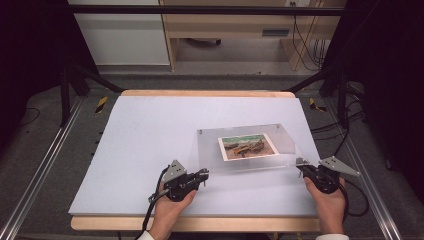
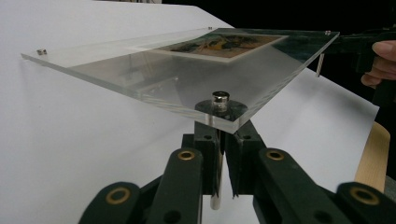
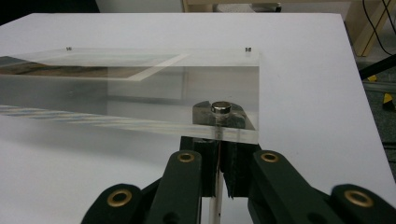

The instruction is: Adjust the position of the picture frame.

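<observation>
A clear acrylic photo frame [image 1: 210, 150] with a colour picture [image 1: 247, 146] inside hangs over the white table sheet [image 1: 150, 130], its near edge raised. My left gripper [image 1: 204, 173] is at the frame's near left corner. In the left gripper view my left gripper [image 2: 223, 140] is shut on the metal corner pin [image 2: 215, 196] under the plate [image 2: 116, 70], whose cap [image 2: 220, 99] sits on top. My right gripper [image 1: 300, 164] is at the near right corner. In the right gripper view my right gripper [image 3: 219, 144] is shut on that corner's pin [image 3: 216, 200] below the cap [image 3: 220, 108].
The white sheet lies on a wooden tabletop [image 1: 200, 93] whose edges show at the back and front. Metal rails [image 1: 45, 160] run along both sides. A wooden desk [image 1: 240, 30] stands on the floor beyond. Cables [image 1: 360, 200] trail from the grippers.
</observation>
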Available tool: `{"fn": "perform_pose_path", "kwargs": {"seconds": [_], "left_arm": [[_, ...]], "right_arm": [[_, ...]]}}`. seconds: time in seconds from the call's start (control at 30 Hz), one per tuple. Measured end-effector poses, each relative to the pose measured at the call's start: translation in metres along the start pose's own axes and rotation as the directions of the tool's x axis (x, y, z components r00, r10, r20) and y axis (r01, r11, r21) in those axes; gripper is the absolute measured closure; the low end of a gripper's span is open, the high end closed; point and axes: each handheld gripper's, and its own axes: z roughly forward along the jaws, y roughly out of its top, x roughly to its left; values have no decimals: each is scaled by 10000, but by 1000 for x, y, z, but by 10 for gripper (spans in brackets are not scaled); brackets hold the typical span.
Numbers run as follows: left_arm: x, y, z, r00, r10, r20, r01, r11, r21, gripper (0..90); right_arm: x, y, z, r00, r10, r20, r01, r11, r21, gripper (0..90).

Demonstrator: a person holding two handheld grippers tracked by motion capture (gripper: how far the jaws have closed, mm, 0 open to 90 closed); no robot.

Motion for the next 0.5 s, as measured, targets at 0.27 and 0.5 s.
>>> {"fn": "perform_pose_path", "kwargs": {"seconds": [0.27,0.5], "left_arm": [[4,3,6,9997,-131,202,133,9999,-81,832],[4,3,6,9998,-105,164,105,9999,20,841]], "right_arm": [[0,0,0,10000,-7,13,7,10000,22,850],[-1,0,2,10000,35,-66,-35,10000,-9,829]]}}
